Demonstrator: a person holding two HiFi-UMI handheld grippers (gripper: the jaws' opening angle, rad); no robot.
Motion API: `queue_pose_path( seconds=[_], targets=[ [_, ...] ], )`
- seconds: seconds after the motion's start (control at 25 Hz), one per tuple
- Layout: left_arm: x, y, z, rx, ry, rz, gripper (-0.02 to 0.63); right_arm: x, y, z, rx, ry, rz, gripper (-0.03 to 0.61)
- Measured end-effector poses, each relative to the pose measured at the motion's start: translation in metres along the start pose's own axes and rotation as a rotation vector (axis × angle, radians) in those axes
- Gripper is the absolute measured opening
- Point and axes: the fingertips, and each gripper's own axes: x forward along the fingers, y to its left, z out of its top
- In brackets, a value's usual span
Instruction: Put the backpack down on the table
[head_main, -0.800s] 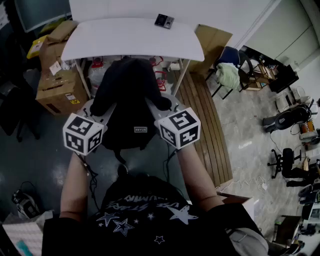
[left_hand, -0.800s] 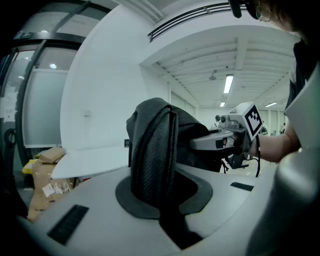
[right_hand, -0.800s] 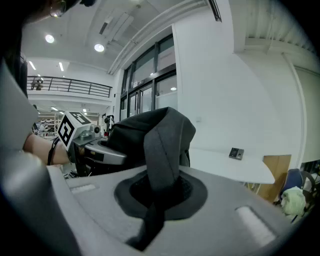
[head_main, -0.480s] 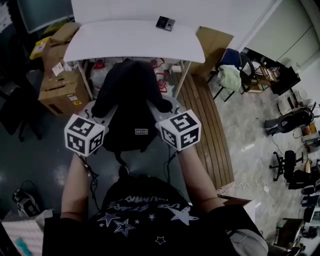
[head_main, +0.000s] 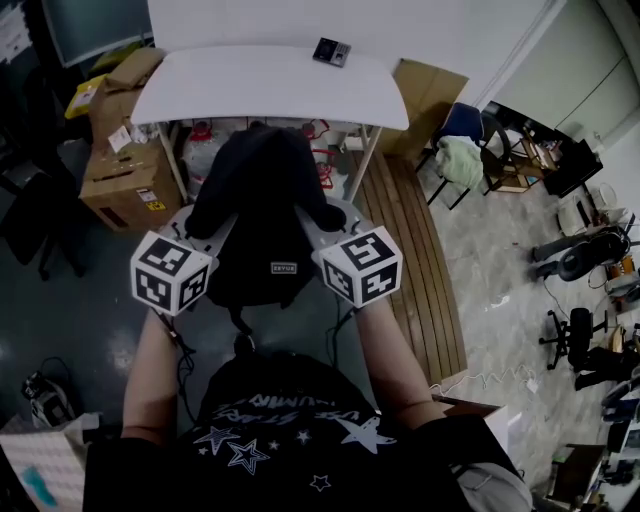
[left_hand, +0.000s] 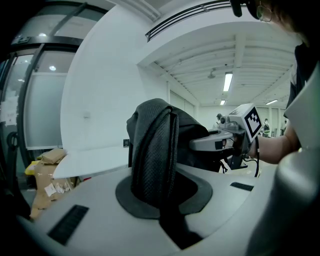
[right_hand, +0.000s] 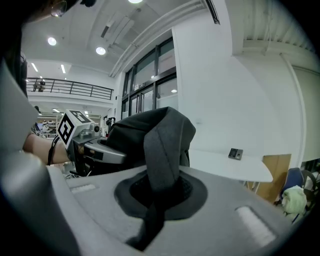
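Note:
A black backpack (head_main: 262, 215) hangs in the air between my two grippers, in front of the white table (head_main: 270, 85). My left gripper (head_main: 205, 222) is shut on its left shoulder strap (left_hand: 155, 150), which runs up from between the jaws. My right gripper (head_main: 318, 222) is shut on the right shoulder strap (right_hand: 162, 150). In each gripper view the bag's body (right_hand: 135, 137) bulges behind the strap and the other gripper (left_hand: 227, 140) shows beyond it. The table top (right_hand: 230, 165) lies ahead, below the bag's top.
A small dark device (head_main: 331, 50) lies at the table's far edge. Cardboard boxes (head_main: 120, 180) stand left of the table, bottles and clutter (head_main: 200, 140) under it. A wooden platform (head_main: 400, 250) and chairs (head_main: 465, 140) are to the right.
The backpack and both grippers have kept their hold; the view has shifted slightly, with the table a little nearer.

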Motion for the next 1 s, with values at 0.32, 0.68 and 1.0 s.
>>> queue_pose_path(
  seconds=[0.32,0.68,1.0],
  targets=[
    [0.004,-0.027,-0.014,-0.011,0.026,-0.006,0.04,-0.021,-0.002,-0.018,0.018,0.024,0.04,0.008],
    [0.019,-0.029,-0.034,-0.056,0.049,-0.007,0.04,-0.014,-0.012,-0.039,0.022,0.069,0.053,0.008],
    [0.043,0.013,-0.026,-0.039,0.05,-0.036,0.04,0.024,-0.032,-0.032,0.05,0.067,0.032,0.008]
  ],
)
